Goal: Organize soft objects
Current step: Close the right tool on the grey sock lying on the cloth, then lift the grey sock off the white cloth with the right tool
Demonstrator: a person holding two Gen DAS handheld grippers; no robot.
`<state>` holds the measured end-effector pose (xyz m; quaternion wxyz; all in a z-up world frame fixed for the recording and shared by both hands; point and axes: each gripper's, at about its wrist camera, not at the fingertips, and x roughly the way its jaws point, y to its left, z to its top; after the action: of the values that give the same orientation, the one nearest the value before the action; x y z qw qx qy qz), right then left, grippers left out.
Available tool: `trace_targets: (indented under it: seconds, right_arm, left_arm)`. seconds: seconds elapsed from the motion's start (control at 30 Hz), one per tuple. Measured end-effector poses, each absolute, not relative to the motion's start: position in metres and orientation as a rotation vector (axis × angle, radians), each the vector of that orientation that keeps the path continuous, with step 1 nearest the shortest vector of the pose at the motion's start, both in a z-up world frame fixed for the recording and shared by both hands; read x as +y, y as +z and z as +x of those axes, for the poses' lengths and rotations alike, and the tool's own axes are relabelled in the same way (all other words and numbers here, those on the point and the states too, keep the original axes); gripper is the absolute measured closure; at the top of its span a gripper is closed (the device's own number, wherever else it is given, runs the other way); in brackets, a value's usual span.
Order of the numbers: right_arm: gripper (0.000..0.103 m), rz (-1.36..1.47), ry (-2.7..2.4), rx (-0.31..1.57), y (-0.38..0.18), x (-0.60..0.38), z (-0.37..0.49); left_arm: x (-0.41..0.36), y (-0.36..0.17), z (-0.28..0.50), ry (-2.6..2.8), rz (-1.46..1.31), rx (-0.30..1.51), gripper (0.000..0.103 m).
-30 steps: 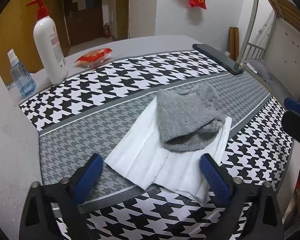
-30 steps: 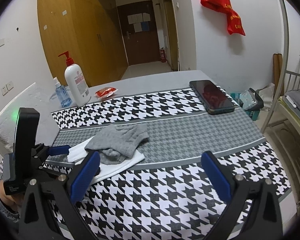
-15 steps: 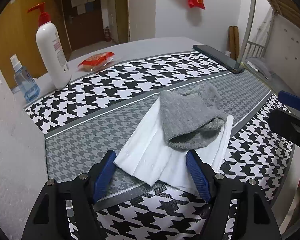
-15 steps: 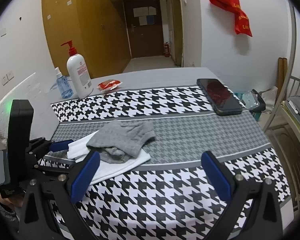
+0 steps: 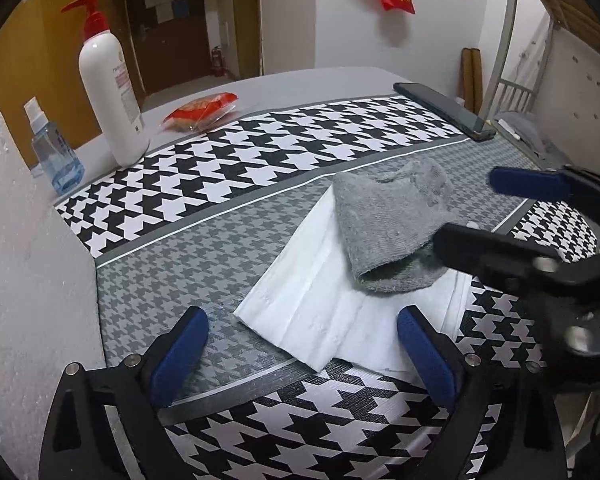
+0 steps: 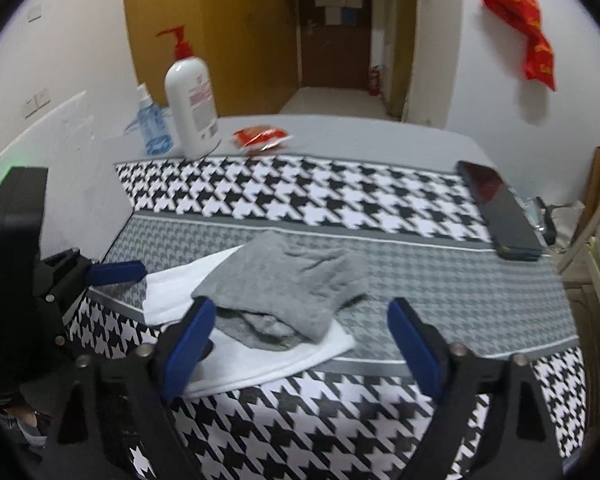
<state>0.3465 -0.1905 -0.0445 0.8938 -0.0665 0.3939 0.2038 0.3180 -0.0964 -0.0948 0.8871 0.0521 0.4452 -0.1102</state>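
Observation:
A grey sock [image 5: 392, 232] [image 6: 288, 284] lies crumpled on top of a folded white cloth [image 5: 312, 312] [image 6: 260, 360] on the houndstooth table cover [image 5: 228, 160]. My left gripper [image 5: 300, 356] is open and empty, its blue fingers just short of the cloth's near corner. My right gripper [image 6: 296, 344] is open and empty, low at the sock and cloth's front edge; it also shows in the left wrist view [image 5: 528, 216], reaching in from the right beside the sock.
A white pump bottle [image 5: 110, 92] [image 6: 190, 108], a small blue spray bottle [image 5: 54, 152], and a red snack packet [image 5: 200, 114] stand at the back left. A black phone [image 5: 444, 110] [image 6: 500, 212] lies at the right edge. A white wall bounds the left.
The right gripper has moved forward and left, in close to the sock and cloth. The left gripper narrowed its jaws half a second ago and has opened wider again.

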Motion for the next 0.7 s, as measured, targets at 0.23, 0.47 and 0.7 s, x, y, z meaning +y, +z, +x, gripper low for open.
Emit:
trace_targets:
  seconds: [0.23, 0.47, 0.7]
  right_arm:
    - [0.034, -0.201, 0.456, 0.853, -0.058, -0.176, 0.359]
    - [0.056, -0.225, 0.476, 0.883, -0.066, -0.171, 0.362]
    - [0.083, -0.231, 0.470, 0.869, -0.065, -0.170, 0.360]
  left_arm:
    - [-0.097, -0.096, 0.319, -0.233, 0.107, 0.933, 0.002]
    - [-0.097, -0.096, 0.319, -0.232, 0.108, 0.933, 0.001]
    - [-0.096, -0.096, 0.319, -0.233, 0.107, 0.933, 0.001]
